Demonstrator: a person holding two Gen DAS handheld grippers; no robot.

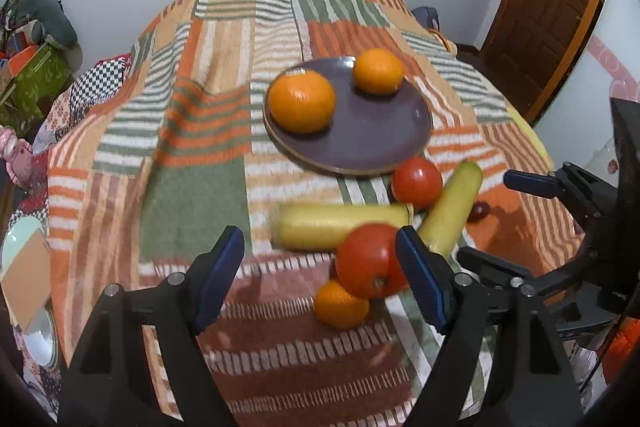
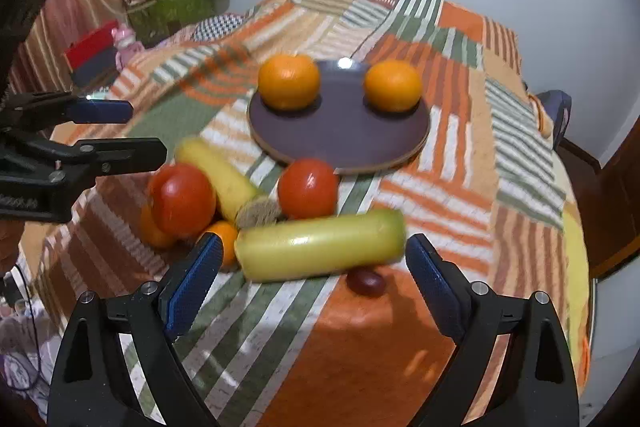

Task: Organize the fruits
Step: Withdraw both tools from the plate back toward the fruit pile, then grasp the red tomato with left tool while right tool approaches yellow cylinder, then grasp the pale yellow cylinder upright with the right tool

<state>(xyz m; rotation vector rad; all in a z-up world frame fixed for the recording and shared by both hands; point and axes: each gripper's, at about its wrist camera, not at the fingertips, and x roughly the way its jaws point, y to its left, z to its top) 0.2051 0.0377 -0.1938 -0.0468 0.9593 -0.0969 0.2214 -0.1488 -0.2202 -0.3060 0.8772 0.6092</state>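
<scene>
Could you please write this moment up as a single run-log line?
plate: two oranges on it | off plate: two tomatoes, two yellow cylinders, small orange | left gripper: open, empty | right gripper: open, empty

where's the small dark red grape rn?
The small dark red grape lies on the striped blanket, right wrist view, lower centre, just below the right end of the nearest yellow-green cylinder, off the plate.

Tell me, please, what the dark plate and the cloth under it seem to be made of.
The plate looks like glazed ceramic, perhaps stoneware: dark purple-brown, smooth, with a bright glint at the far rim and a paler bare edge. The cloth looks like a thick woven blanket, wool or acrylic: matte, fuzzy striped patches, soft folds.
</scene>
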